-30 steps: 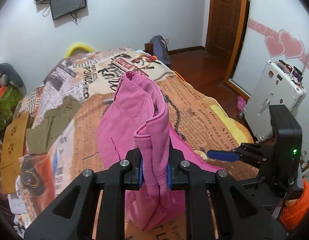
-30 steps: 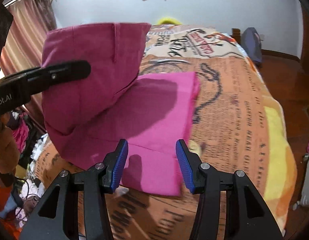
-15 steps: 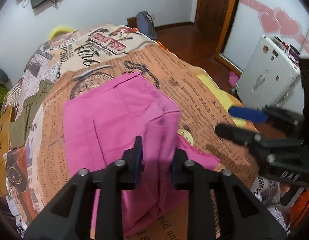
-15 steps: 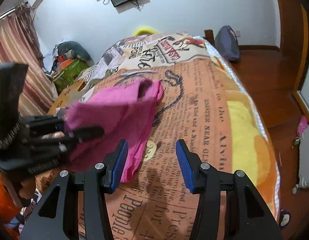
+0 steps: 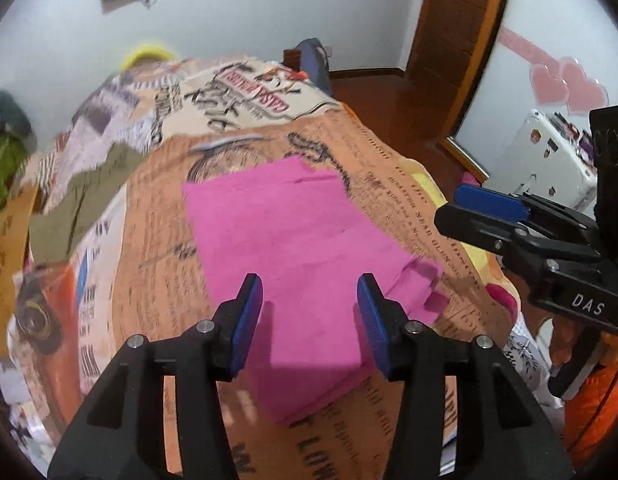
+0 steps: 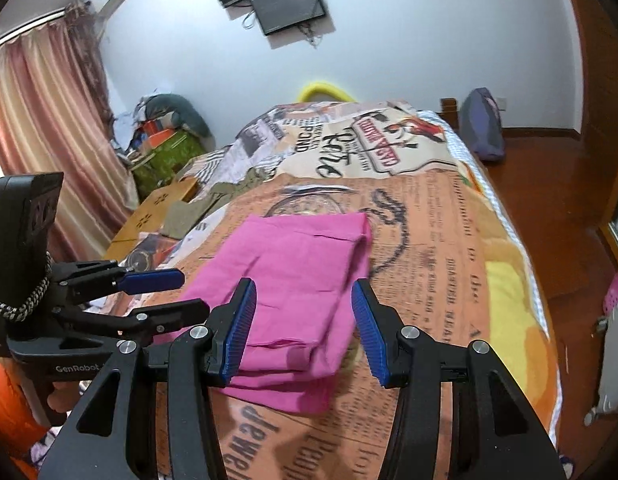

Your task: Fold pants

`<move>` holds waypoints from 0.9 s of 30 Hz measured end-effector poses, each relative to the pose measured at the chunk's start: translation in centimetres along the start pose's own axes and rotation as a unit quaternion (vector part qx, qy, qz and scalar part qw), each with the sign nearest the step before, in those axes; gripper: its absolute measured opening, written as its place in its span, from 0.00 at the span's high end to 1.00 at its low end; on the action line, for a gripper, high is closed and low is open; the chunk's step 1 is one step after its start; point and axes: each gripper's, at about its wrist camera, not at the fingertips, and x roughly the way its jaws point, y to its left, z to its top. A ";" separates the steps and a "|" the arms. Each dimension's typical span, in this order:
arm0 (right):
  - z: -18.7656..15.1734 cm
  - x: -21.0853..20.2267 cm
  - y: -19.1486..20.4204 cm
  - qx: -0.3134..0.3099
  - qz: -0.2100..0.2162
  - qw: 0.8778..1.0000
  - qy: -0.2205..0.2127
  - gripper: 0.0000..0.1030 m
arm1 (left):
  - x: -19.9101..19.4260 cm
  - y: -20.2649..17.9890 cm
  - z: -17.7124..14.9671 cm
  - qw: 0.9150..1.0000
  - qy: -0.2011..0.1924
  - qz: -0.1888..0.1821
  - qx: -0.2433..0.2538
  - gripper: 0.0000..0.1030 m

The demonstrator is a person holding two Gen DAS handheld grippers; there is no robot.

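The pink pants lie folded flat in several layers on the newspaper-print bedspread; they also show in the right wrist view. My left gripper is open and empty just above their near edge. My right gripper is open and empty over their near right part. Each gripper shows in the other's view: the right one at the right edge, the left one at the left.
An olive garment and a cardboard piece lie on the bed's left side. A white suitcase stands on the wooden floor to the right. A backpack leans at the far wall. Clutter is piled by the curtain.
My left gripper has let go of the raised pink fold and opened. The fold now lies flat on the pants. Both grippers have drawn back toward the near edge.
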 end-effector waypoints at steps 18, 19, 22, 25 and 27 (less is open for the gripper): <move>-4.6 4.2 -1.2 0.016 -0.010 0.996 0.083 0.52 | 2.1 6.0 0.8 0.999 0.010 0.017 -0.046 0.47; -4.6 4.2 -1.1 0.016 -0.009 0.996 0.084 0.52 | 2.5 6.7 1.6 0.999 0.011 0.021 -0.049 0.47; -4.5 4.2 -1.0 0.013 -0.010 0.996 0.083 0.52 | 4.0 8.1 3.5 0.998 0.018 0.024 -0.055 0.47; -4.4 4.2 -1.0 0.010 -0.010 0.996 0.085 0.52 | 6.1 9.6 5.2 0.997 0.033 0.014 -0.068 0.47; -4.3 4.3 -1.1 0.008 -0.009 0.996 0.086 0.52 | 7.7 10.3 6.2 0.996 0.043 -0.001 -0.073 0.47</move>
